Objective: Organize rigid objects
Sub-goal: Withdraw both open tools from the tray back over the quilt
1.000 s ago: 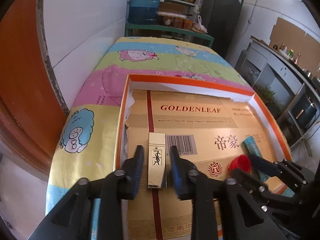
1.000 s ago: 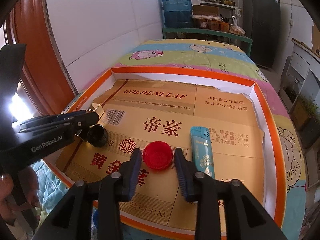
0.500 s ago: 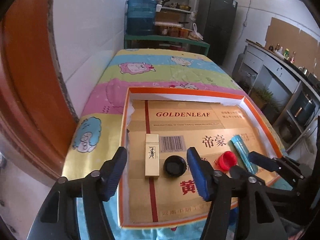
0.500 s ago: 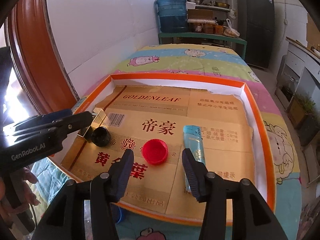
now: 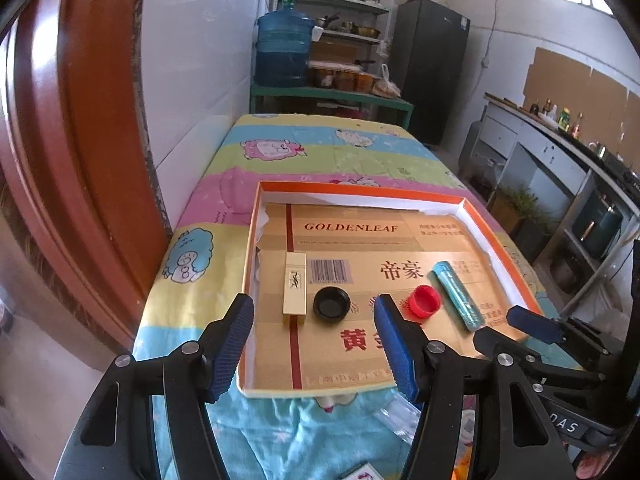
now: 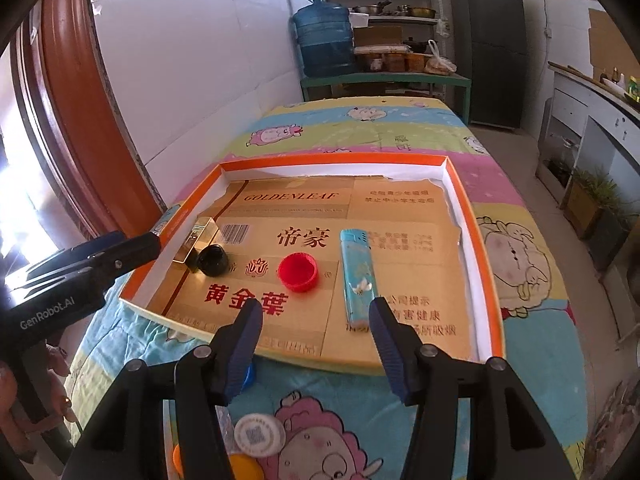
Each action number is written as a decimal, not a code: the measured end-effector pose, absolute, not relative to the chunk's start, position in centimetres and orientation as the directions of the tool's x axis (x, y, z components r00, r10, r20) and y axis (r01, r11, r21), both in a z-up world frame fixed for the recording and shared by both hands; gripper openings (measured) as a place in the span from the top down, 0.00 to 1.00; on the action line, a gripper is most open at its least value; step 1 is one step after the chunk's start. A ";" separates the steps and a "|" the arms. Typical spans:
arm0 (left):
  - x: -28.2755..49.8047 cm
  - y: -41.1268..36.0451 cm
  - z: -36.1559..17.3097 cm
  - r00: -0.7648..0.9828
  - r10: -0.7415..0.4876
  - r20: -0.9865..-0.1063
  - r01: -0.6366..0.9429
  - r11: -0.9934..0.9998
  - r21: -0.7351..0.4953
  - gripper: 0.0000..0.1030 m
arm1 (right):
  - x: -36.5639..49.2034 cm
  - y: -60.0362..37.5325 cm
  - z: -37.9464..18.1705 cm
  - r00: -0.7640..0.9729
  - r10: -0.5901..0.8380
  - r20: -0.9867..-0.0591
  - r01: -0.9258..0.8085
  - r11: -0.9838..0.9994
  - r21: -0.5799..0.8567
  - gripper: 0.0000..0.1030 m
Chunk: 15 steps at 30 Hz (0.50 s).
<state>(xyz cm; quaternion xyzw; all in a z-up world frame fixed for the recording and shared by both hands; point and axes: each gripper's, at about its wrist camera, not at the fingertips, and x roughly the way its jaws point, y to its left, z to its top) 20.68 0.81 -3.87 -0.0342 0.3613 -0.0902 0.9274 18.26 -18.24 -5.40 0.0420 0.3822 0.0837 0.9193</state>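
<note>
**Fingers clear of the tray, loose pieces waiting just below**

Tray (image 5: pixel 496 240) with the orange rim lies on the bed (image 5: pixel 320 148), and four rigid things stand in a row across its cardboard floor: from left to right a gold box (image 5: pixel 295 286), a black cap (image 5: pixel 331 305), a red cap (image 5: pixel 426 301) and a blue lighter (image 5: pixel 458 294). The gold box and the lighter both point their long axes away toward the far rim.

The left gripper (image 5: pixel 314 346) hangs over the near left corner of the tray, its fingers spread wide with nothing between them; the gold box and black cap lie just beyond the tips. The right gripper (image 6: pixel 316 346) is over the near rim, and its fingers have just been opening; they too hold nothing, with the red cap and lighter ahead of them.

What looks left to sort lies nearer than the tray: in the right wrist view a white disc (image 6: pixel 259 435) and an orange cap (image 6: pixel 244 466) rest on the bed under the right gripper's left finger, nearer to it than to the left gripper. My judgement is that the next pick falls to the right hand, reaching down and toward the person rather than forward.
</note>
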 end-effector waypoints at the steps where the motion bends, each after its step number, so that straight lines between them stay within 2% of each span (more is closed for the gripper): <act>1: 20.4 0.8 -3.7 0.724 -0.191 -0.663 0.140 0.982 -0.130 0.37 | 18.0 -18.2 -5.3 0.695 0.182 -0.695 -0.120 0.983 0.137 0.46; 15: 16.7 0.7 -3.1 0.732 -0.187 -0.656 0.137 0.982 -0.127 0.38 | 14.7 -18.5 -4.6 0.703 0.168 -0.691 -0.095 0.985 0.143 0.46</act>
